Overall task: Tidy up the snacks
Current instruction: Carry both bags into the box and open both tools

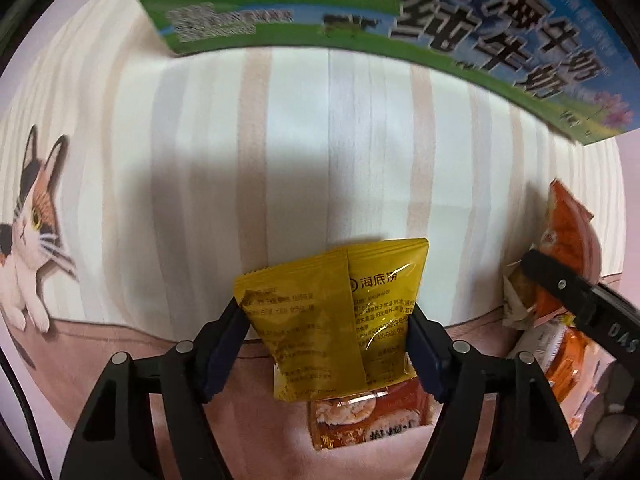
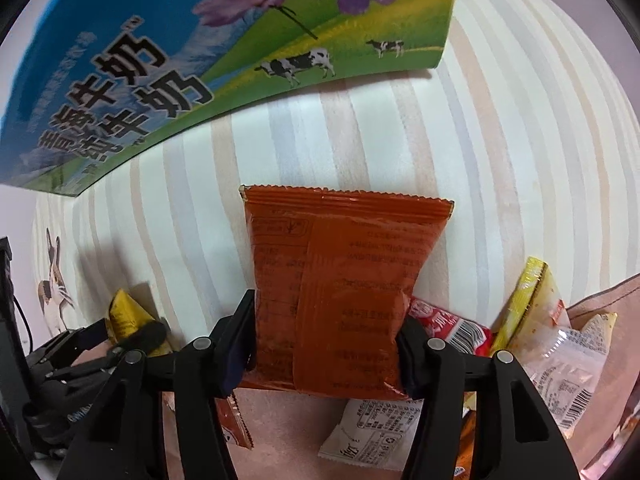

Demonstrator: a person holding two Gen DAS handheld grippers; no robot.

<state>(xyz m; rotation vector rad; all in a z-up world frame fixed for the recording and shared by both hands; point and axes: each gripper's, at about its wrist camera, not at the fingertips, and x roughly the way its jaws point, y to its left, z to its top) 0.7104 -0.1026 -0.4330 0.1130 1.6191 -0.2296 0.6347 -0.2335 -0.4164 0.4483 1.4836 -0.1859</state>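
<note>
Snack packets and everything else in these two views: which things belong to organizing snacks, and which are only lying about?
Belong to the job:
- yellow packet, in the left hand-held gripper
- orange packet, in the right hand-held gripper
- loose packets
- milk carton box, possibly the container

Lying about:
- striped cloth with cat picture

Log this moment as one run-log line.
left hand-held gripper: shut on yellow snack packet | right hand-held gripper: shut on orange snack packet

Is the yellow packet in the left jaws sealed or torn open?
Sealed, as far as shown: the yellow packet has its top edge flat and intact, with no tear visible. Its bottom edge is partly hidden.
</note>
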